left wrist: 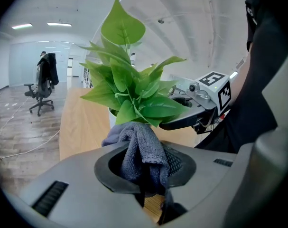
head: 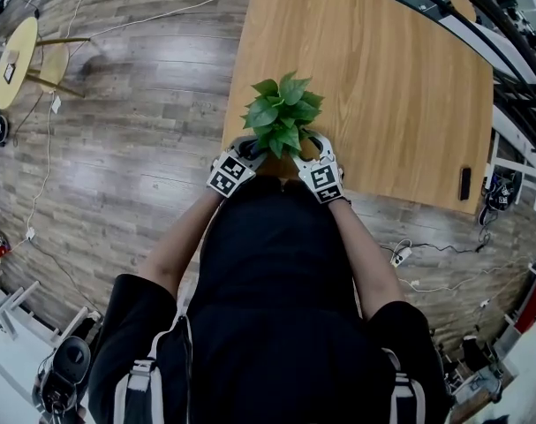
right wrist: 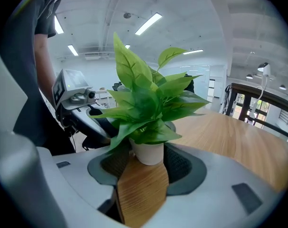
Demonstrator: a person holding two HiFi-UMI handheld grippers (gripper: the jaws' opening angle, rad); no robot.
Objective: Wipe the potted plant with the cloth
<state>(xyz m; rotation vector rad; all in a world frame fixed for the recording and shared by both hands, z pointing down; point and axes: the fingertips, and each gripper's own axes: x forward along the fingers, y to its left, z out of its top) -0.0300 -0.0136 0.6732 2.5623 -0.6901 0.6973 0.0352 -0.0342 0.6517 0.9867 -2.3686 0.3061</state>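
Potted plant point(head: 282, 113) at the table's point(head: 391, 78) near edge, with a gripper on each side.

We see the left gripper point(left wrist: 144, 172) clamped on the grey cloth point(left wrist: 136, 148), which is bunched just under the leaves point(left wrist: 129, 91). The right gripper point(right wrist: 148, 164) has its jaws set against both sides of the white pot point(right wrist: 148, 152). Bare tabletop stretches beyond and to the right, and the floor point(head: 135, 148) lies to the left. From the head view the leaves hide the pot and cloth, and the cloth's lower end vanishes between the jaws.
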